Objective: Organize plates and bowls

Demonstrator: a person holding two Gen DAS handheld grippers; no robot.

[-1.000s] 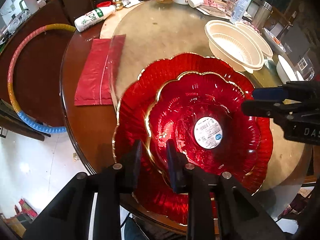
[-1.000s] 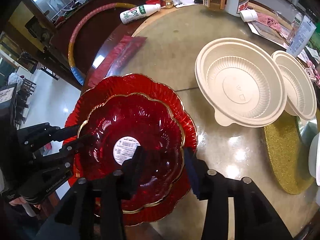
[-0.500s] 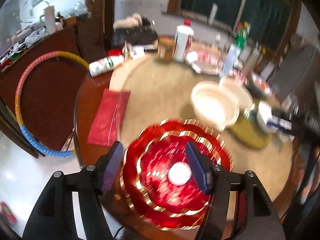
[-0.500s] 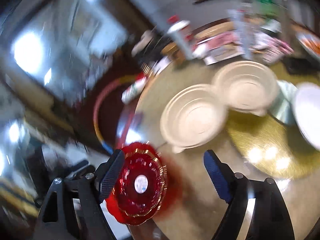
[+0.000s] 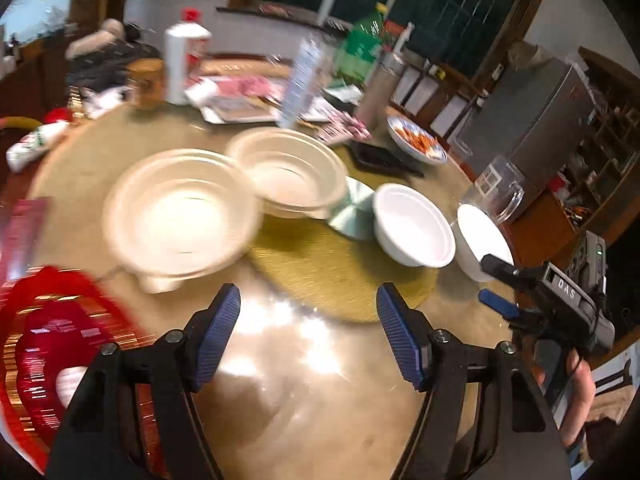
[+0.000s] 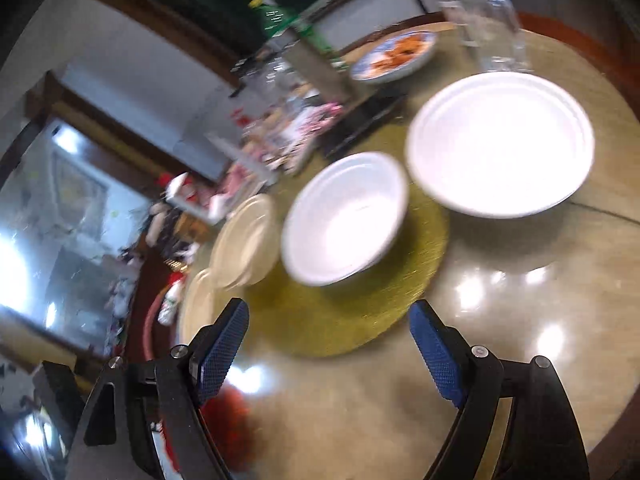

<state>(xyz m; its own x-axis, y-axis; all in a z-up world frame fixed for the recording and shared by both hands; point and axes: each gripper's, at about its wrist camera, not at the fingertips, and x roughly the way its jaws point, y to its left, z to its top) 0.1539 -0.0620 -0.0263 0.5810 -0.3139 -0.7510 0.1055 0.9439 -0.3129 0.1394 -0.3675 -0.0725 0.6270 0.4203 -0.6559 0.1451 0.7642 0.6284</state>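
Two stacked red scalloped plates (image 5: 52, 344) lie at the table's near left edge, blurred; a red smear of them (image 6: 230, 420) shows by my right gripper's left finger. Two cream bowls (image 5: 180, 216) (image 5: 288, 172) sit mid-table beside a gold mat (image 5: 340, 272). Two white bowls (image 5: 412, 228) (image 5: 480, 236) stand to the right. My left gripper (image 5: 308, 312) hovers over bare tabletop, its jaws opening with nothing between them. My right gripper (image 6: 328, 320) is open and empty, short of the smaller white bowl (image 6: 344, 216) and the wider one (image 6: 500, 144).
Bottles, a jar, papers and packets crowd the far side of the table (image 5: 280, 380). A dish of food (image 6: 396, 56) and a glass jar (image 6: 492, 28) stand behind the white bowls. A hand (image 5: 580, 392) holds the right gripper (image 5: 490, 282) at the table's right edge.
Both grippers let go of the smaller red plate, opened wide and swung right, away from the red stack toward the cream and white bowls. The right gripper has rolled.
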